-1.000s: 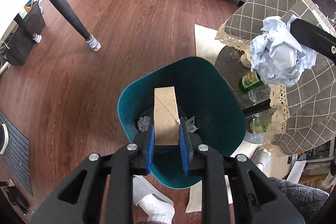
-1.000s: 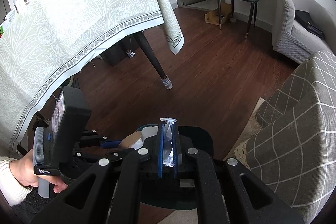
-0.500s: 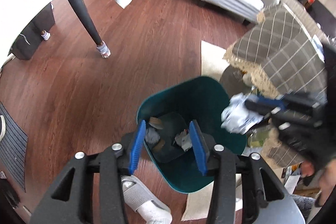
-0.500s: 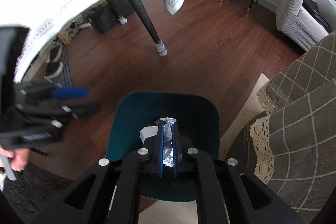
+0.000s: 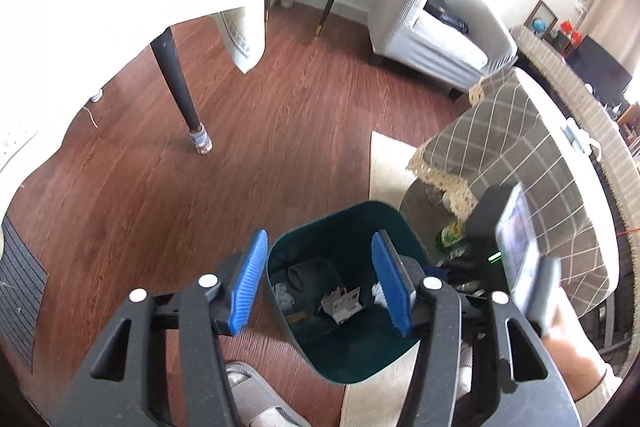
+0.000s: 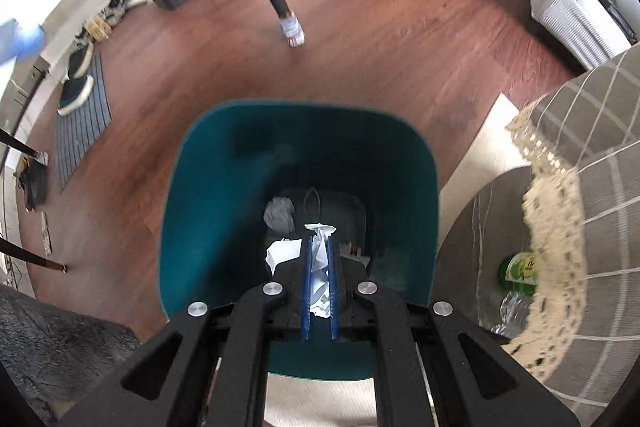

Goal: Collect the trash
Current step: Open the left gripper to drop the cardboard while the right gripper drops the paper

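Note:
A teal trash bin (image 5: 384,223) stands on the wood floor; it also shows in the right wrist view (image 6: 224,187). Scraps of paper and a grey wad (image 6: 280,215) lie in its bottom. My left gripper (image 5: 320,267) is open and empty, high above the bin's mouth. My right gripper (image 6: 319,247) is shut on a crumpled white paper ball (image 6: 320,267) and holds it directly over the bin's opening. The right gripper's body (image 5: 516,251) shows at the bin's right side in the left wrist view.
A table leg (image 5: 180,99) under a white tablecloth stands to the left. A plaid-covered table (image 6: 600,167) with lace trim is right of the bin, with green bottles (image 6: 520,267) beneath it. A cream rug (image 5: 388,163), a white armchair (image 5: 432,39) and a striped mat (image 6: 80,123) lie around.
My left gripper let the cardboard piece drop into the bin, opened and rose. My right gripper moved over the bin with the paper ball still in it.

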